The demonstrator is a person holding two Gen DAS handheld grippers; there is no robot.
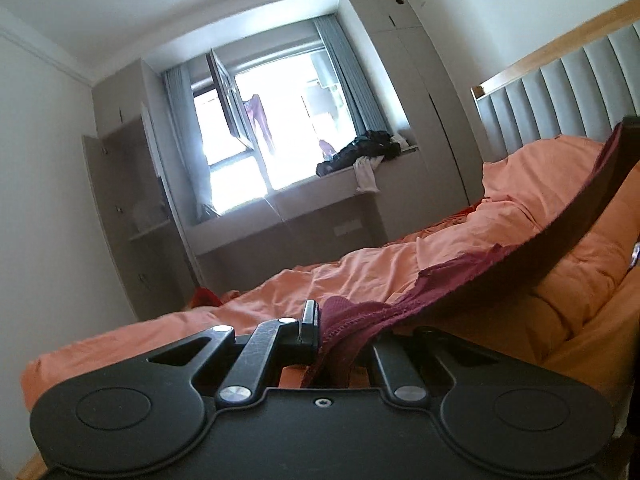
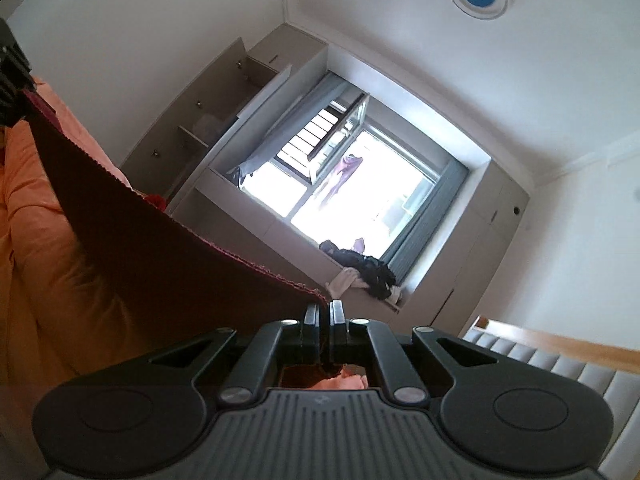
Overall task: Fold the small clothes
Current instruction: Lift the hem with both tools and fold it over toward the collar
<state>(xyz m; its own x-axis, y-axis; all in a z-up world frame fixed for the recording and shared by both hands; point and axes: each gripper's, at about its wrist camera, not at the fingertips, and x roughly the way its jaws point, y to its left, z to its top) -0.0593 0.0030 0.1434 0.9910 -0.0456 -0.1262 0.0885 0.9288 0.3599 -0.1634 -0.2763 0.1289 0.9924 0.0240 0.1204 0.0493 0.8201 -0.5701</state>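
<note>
Daylight floods my feeds from the window (image 1: 256, 136), blown out white; gripper bodies backlit (silhouettes), fisheye bending edges, corners black at 1 o'clock.

Left gripper (image 1: 326, 326) clamped tight on a maroon garment (image 1: 460, 276), whose far end stretches toward two o'clock; right gripper (image 2: 325, 320) pinched closed on its opposite corner, cloth running toward ten o'clock.

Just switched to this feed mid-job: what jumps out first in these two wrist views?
A dark red garment stretched taut in mid-air between the two grippers: the left gripper is shut on one bunched end, the right gripper shut on the opposite corner. Below it lies a rumpled orange duvet on the bed. Beyond, a bright open window glares, with dark clothes heaped on its sill.
</note>
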